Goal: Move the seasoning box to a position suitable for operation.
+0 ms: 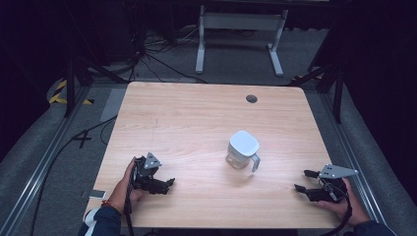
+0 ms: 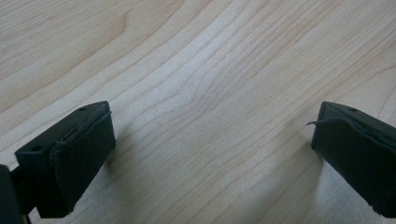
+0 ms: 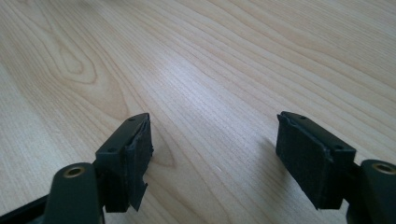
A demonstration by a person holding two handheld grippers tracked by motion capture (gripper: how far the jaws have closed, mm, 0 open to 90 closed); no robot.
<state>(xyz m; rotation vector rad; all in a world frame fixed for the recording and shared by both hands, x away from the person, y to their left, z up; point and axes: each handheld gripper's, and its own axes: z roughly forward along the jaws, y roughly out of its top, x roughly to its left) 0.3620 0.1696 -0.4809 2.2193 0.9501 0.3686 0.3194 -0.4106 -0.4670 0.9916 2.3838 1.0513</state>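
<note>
Fingers: left gripper [image 1: 166,184] and right gripper [image 1: 304,181] both spread wide, empty | resting near table [image 1: 187,118] edge | lidded jug [image 1: 243,150] mid-table, untouched | progress: seemingly nothing begun

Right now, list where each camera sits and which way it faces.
High view: above the person's side, looking forward and down on the table, jug, both forearms, left gripper and right gripper.
Left gripper view: rides the left gripper, facing bare wood between open jaws.
Right gripper view: the same on the right gripper.
Shared: the tabletop.

Both tongs [image 1: 167,183] [image 1: 301,180] agape, empty.
</note>
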